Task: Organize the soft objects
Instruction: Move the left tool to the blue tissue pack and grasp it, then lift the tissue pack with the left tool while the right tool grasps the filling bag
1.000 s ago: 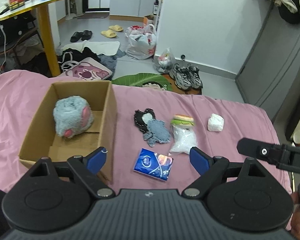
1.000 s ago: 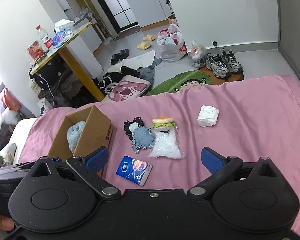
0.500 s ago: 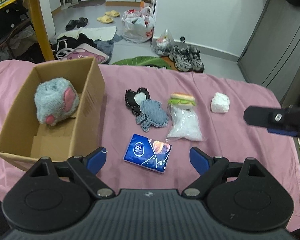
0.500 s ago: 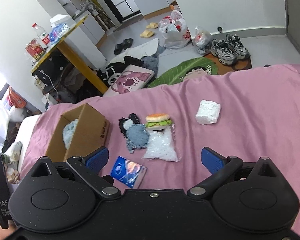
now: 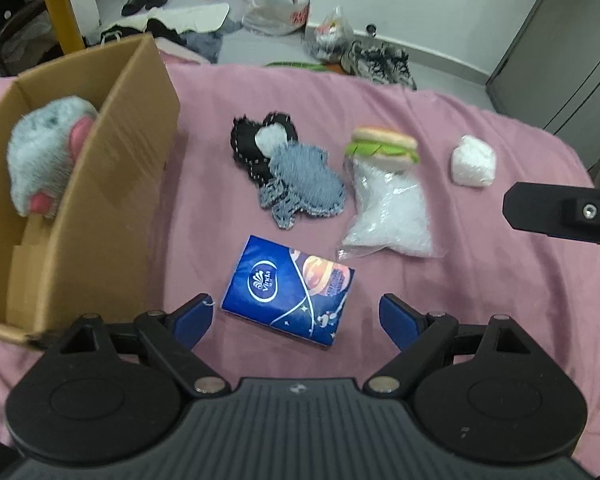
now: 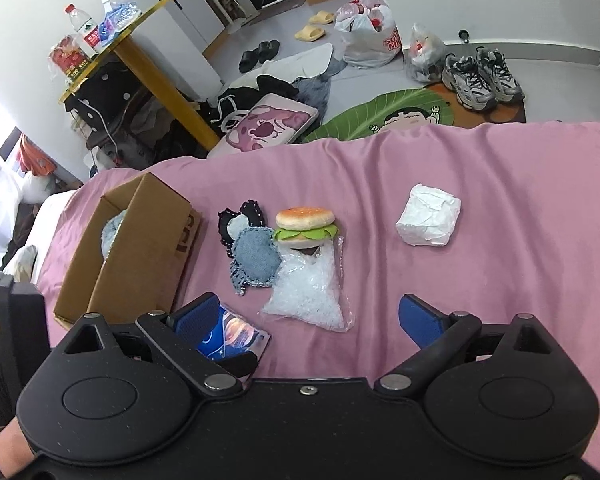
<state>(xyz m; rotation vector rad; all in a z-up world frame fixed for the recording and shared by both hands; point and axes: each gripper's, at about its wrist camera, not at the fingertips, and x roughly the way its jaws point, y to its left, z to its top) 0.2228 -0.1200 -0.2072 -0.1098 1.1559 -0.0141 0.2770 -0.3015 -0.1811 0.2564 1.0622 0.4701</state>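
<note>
On the pink bed sheet lie a blue tissue pack [image 5: 289,290], a denim and black fabric patch [image 5: 296,178], a plush burger [image 5: 384,147], a clear bag of white filling [image 5: 390,214] and a white wrapped bundle [image 5: 473,162]. A grey plush toy [image 5: 46,152] sits in the open cardboard box [image 5: 112,184] at left. My left gripper [image 5: 296,318] is open just above the tissue pack. My right gripper [image 6: 306,314] is open and empty above the bag of filling [image 6: 310,292]; the burger [image 6: 305,222], bundle [image 6: 428,220] and tissue pack [image 6: 232,340] show there too.
The right gripper's finger reaches in at the right edge of the left wrist view [image 5: 560,212]. Beyond the bed's far edge the floor holds shoes [image 6: 480,74], plastic bags [image 6: 370,36], a green mat [image 6: 384,116] and a yellow-legged table [image 6: 160,76].
My left gripper has moved forward and down toward the tissue pack, which now lies between its fingers. My right gripper has moved closer over the bag of filling.
</note>
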